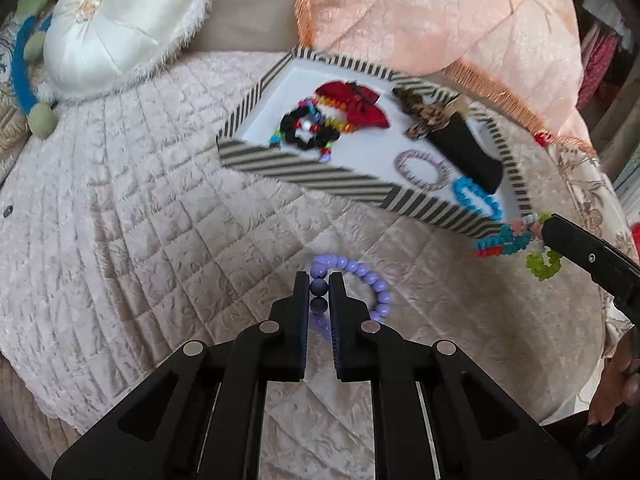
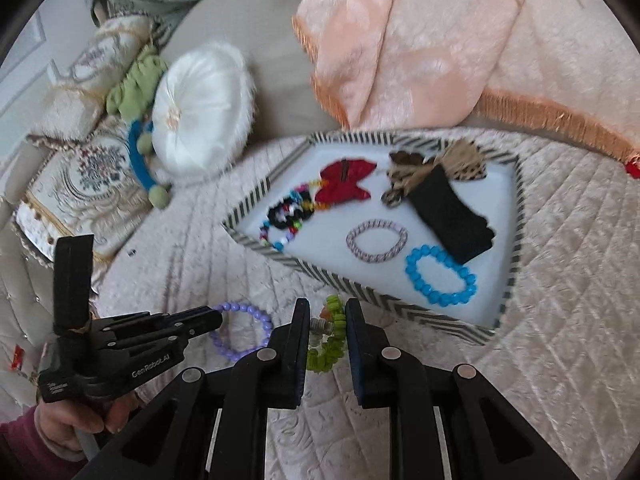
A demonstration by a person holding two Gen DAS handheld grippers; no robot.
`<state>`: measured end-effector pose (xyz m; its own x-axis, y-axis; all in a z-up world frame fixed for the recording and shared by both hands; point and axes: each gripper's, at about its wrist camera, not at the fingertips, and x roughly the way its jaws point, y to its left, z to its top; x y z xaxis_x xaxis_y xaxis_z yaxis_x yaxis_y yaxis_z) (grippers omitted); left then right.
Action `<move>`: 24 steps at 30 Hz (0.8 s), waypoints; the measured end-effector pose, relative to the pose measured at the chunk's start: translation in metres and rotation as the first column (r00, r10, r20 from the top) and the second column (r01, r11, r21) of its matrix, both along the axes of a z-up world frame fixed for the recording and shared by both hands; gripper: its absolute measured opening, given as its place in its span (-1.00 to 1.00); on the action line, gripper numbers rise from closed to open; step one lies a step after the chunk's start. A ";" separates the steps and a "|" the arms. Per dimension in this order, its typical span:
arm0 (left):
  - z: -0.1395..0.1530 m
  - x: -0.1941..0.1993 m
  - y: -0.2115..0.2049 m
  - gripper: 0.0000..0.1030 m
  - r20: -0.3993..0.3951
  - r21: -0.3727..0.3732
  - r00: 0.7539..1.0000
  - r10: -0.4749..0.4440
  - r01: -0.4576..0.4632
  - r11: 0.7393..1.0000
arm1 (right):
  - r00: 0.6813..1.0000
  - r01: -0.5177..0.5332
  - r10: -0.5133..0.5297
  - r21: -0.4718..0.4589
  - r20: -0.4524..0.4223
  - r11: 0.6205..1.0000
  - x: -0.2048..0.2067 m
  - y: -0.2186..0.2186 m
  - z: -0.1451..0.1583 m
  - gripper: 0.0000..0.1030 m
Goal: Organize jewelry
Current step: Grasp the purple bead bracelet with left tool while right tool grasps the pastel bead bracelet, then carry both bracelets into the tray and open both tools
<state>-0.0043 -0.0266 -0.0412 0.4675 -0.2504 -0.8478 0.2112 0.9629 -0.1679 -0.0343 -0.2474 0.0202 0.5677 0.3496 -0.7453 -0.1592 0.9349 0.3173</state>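
Two bracelets pinched, one per gripper: left gripper [image 1: 319,286] clamped on the purple bead bracelet [image 1: 362,280], loop lying flat on the quilt [image 1: 140,220] and trailing right. Right gripper [image 2: 327,320] closed on the multicoloured bracelet [image 2: 326,344], hanging just near the striped tray [image 2: 360,292]; tray far-right of both, right hand nearer.

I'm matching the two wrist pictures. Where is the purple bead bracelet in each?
Left wrist: purple bead bracelet at lower centre, pinched in the left gripper.
Right wrist: lower left, at that gripper's tip.
Shared landmark: striped tray behind it.
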 end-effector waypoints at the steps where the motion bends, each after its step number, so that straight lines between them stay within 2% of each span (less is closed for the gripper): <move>1: 0.004 -0.002 0.000 -0.84 0.008 -0.001 1.000 -0.003 0.004 1.000 | 1.000 0.003 -0.003 0.001 0.011 1.000 -0.004 -0.002 0.006 -0.67; 7: 0.036 -0.012 -0.004 -0.84 0.061 -0.017 0.998 -0.030 0.031 0.999 | 0.998 0.016 -0.016 0.000 0.053 1.000 -0.020 -0.010 0.027 -0.67; 12: 0.059 -0.022 -0.006 -0.84 0.108 -0.001 0.993 -0.043 0.044 0.999 | 0.997 0.025 -0.025 -0.003 0.080 1.000 -0.028 -0.014 0.040 -0.67; 24: 0.086 -0.033 -0.013 -0.84 0.167 0.020 0.984 -0.059 0.056 0.998 | 0.993 0.013 -0.011 -0.021 0.114 1.000 -0.039 -0.010 0.058 -0.67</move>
